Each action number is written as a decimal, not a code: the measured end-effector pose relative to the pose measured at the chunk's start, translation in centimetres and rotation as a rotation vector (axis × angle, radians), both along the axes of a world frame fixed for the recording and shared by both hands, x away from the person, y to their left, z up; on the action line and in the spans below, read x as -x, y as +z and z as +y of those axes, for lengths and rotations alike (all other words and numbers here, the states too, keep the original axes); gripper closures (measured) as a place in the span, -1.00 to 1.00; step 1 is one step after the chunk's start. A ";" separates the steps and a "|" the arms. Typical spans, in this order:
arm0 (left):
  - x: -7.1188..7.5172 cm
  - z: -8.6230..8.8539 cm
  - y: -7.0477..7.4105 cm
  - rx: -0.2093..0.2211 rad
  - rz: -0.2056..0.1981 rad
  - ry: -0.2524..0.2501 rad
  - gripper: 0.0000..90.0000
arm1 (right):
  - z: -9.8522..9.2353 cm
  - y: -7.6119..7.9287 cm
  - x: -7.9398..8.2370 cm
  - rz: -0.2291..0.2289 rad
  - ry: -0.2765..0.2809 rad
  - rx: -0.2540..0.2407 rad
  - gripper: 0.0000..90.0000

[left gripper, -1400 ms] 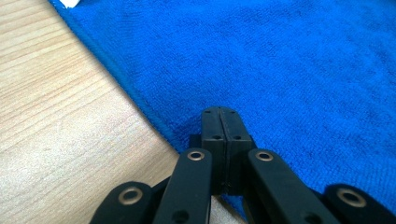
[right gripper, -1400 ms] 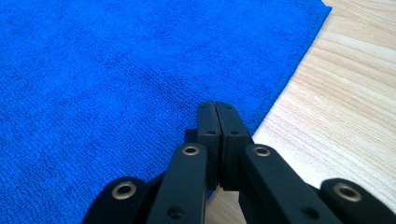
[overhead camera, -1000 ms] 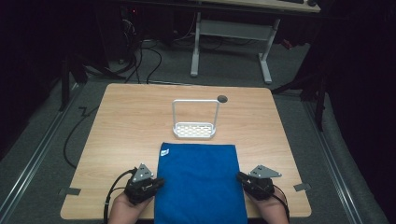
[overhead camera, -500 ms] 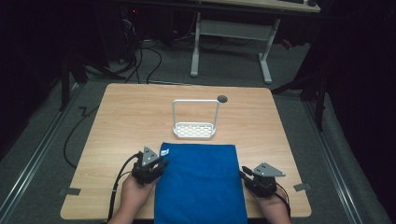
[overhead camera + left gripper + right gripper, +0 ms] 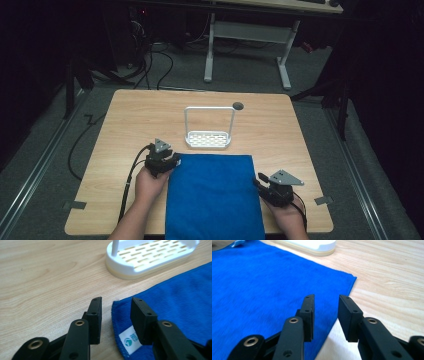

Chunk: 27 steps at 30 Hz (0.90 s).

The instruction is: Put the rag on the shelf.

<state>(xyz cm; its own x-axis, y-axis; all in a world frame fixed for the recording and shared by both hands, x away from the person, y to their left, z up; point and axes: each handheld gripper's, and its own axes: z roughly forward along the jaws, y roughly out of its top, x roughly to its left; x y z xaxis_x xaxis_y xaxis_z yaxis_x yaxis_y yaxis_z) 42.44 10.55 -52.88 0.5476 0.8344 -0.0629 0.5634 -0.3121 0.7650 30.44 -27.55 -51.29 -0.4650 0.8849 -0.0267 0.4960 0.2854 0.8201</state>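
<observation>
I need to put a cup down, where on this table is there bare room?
Bare wood runs along the far edge of the table behind the white rack, and down both sides of it. The near half is crowded: blue towel, left gripper at its far left corner, right gripper on its right edge.

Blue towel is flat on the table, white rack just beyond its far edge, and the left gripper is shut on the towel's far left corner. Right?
Not quite: the left gripper is open. In the left gripper view its jaws stand apart over the blue towel corner, having just been opening. The white rack sits beyond it.
</observation>
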 end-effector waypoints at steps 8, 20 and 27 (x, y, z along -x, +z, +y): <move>-0.4 0.7 0.1 0.034 0.024 -0.006 0.42 | 0.7 -0.1 -4.2 0.018 -0.095 0.012 0.41; -0.9 0.0 -0.1 0.019 0.063 -0.026 0.41 | 0.9 -1.1 -9.8 0.115 -0.151 -0.003 0.33; -0.7 0.0 -0.2 0.020 0.055 -0.032 0.56 | 1.4 -1.7 -10.1 0.135 -0.163 0.011 0.37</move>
